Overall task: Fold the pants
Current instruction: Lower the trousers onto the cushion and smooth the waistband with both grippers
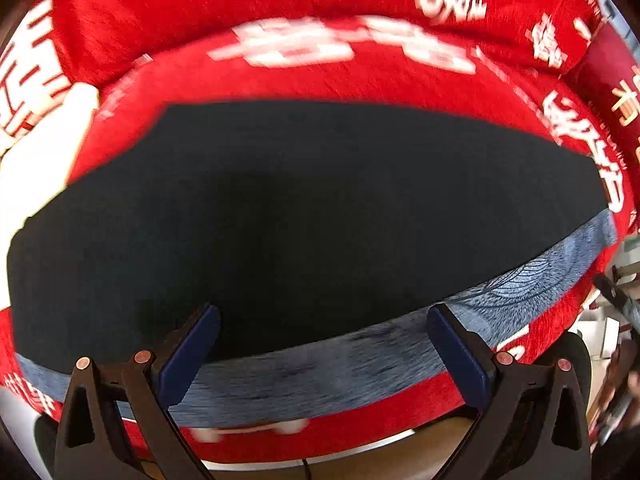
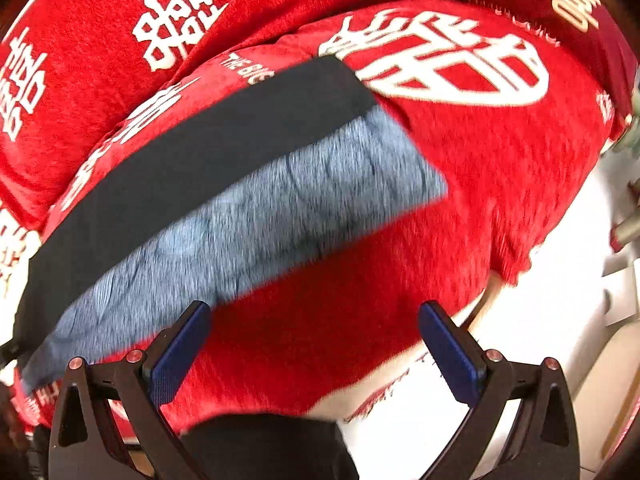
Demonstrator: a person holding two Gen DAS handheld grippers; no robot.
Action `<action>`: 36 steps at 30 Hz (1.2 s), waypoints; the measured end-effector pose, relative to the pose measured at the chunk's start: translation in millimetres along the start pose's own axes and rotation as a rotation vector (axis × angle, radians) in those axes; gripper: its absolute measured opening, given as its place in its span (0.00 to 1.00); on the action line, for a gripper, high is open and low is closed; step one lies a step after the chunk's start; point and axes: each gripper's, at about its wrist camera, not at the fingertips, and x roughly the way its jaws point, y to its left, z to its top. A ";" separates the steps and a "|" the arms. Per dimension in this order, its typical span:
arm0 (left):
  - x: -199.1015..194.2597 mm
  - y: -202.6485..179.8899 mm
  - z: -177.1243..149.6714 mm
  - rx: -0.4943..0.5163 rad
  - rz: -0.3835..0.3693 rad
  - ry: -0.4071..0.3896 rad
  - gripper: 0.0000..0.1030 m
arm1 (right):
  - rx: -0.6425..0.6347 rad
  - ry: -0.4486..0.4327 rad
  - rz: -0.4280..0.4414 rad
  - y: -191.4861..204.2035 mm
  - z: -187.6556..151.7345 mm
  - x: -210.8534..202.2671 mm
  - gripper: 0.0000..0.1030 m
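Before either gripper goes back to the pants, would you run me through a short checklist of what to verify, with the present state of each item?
1. Left gripper open and holding nothing: ok.
2. Right gripper open and holding nothing: ok.
3. Pants lying flat on the red cover: ok, no bunching visible.
4. Edges matched: not ok, the grey fleecy lining shows past the dark layer.
5. Whole garment in view: cannot tell, its far end is hidden.
6. Sharp view: not ok, both views are motion-blurred.
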 end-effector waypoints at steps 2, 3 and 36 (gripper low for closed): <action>6.0 -11.9 5.3 0.009 0.069 -0.024 1.00 | -0.022 -0.013 0.028 5.2 -5.2 2.7 1.00; 5.4 -16.9 11.2 0.009 0.075 -0.038 1.00 | -0.031 -0.018 0.046 8.1 -5.8 5.3 1.00; 31.8 -83.5 59.3 -0.211 0.152 -0.007 1.00 | -0.040 -0.250 0.242 27.1 91.1 25.8 1.00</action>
